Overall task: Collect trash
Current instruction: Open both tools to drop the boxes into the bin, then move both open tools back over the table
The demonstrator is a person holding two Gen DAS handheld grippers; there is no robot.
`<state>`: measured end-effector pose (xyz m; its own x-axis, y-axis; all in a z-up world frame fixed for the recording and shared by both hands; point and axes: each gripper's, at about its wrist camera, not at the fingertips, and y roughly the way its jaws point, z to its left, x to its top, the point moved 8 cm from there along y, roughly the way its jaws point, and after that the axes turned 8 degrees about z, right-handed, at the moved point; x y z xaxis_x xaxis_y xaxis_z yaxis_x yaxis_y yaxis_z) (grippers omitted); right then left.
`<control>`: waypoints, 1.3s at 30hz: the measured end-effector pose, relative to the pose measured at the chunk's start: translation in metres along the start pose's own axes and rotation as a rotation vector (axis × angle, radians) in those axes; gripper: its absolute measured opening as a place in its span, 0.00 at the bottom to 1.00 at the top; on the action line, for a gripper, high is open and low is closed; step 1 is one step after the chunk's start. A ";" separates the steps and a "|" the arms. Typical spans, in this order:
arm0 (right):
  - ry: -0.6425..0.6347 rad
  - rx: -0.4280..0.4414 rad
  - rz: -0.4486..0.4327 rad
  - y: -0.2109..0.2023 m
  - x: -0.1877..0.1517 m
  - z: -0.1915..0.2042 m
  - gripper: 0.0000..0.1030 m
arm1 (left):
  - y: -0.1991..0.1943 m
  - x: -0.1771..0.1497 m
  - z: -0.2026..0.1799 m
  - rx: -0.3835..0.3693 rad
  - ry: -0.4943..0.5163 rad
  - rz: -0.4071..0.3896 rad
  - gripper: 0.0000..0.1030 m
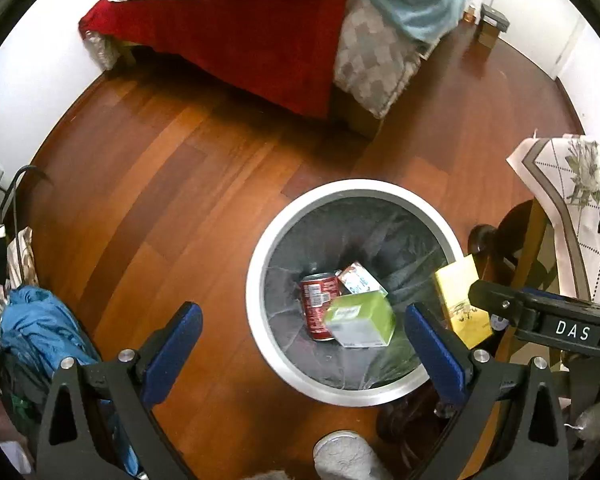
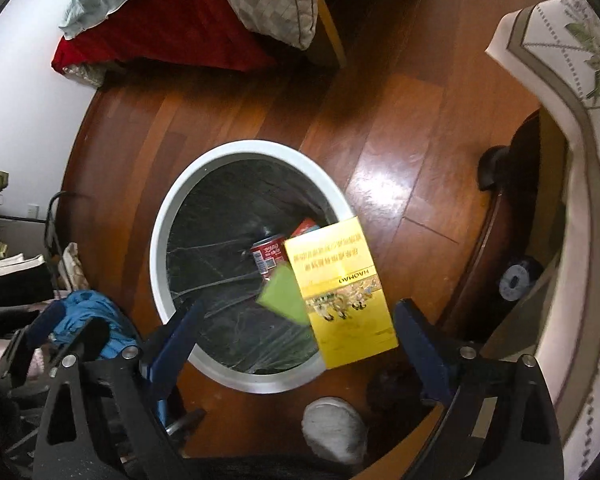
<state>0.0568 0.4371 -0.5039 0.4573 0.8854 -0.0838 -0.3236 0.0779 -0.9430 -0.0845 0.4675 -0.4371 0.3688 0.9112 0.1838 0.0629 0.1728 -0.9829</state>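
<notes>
Yellow box (image 2: 340, 296) between the wide-open fingers of the right gripper (image 2: 300, 306), low in the frame, over the near rim of the trash bin (image 2: 160, 240).

Much closer to the finger at lower right than to the one at lower left; not clamped, and cannot tell if touching. Printed upside down on its face: "HAOMAO", plus a row of Chinese characters too small to read. Left gripper (image 1: 302, 310) also spread wide, holding nothing, above the bin. Inside, on the black liner (image 1: 380, 232): red can (image 1: 318, 304) with barcode and white label, blurred green box (image 1: 360, 320) just beside it, small red-and-white carton (image 1: 356, 278) behind. "DAS" in white letters on the black gripper body at right edge of the left wrist view.
</notes>
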 end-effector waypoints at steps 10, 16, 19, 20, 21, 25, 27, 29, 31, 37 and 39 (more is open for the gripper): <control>-0.069 -0.084 -0.065 -0.041 -0.024 0.008 0.96 | -0.029 -0.011 0.009 -0.008 -0.025 -0.033 1.00; -0.122 -0.133 -0.123 -0.069 -0.042 0.018 0.97 | -0.050 -0.019 0.010 -0.013 -0.021 -0.057 1.00; -0.127 -0.145 -0.155 -0.088 -0.051 0.017 0.97 | -0.062 -0.025 0.011 -0.013 -0.023 -0.065 1.00; -0.138 -0.165 -0.169 -0.097 -0.055 0.018 0.97 | -0.065 -0.027 0.012 -0.015 -0.026 -0.067 1.00; -0.147 -0.181 -0.180 -0.102 -0.058 0.018 0.97 | -0.070 -0.030 0.011 -0.021 -0.029 -0.068 1.00; -0.176 -0.218 -0.223 -0.131 -0.076 0.020 0.97 | -0.092 -0.039 0.012 -0.036 -0.040 -0.082 1.00; -0.179 -0.215 -0.245 -0.144 -0.084 0.023 0.97 | -0.106 -0.043 0.013 -0.042 -0.042 -0.100 1.00; -0.185 -0.201 -0.272 -0.161 -0.095 0.028 0.97 | -0.120 -0.046 0.012 -0.044 -0.043 -0.118 1.00; -0.193 -0.195 -0.298 -0.178 -0.105 0.033 0.97 | -0.135 -0.051 0.012 -0.048 -0.042 -0.137 1.00; -0.222 -0.172 -0.374 -0.225 -0.140 0.050 0.97 | -0.182 -0.072 0.009 -0.062 -0.043 -0.194 1.00; -0.225 -0.160 -0.393 -0.238 -0.151 0.054 0.97 | -0.197 -0.081 0.009 -0.062 -0.043 -0.209 1.00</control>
<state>0.0201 0.3090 -0.2496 0.3227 0.8818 0.3441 -0.0228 0.3707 -0.9285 -0.1351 0.3634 -0.2586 0.3019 0.8734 0.3822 0.1911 0.3374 -0.9218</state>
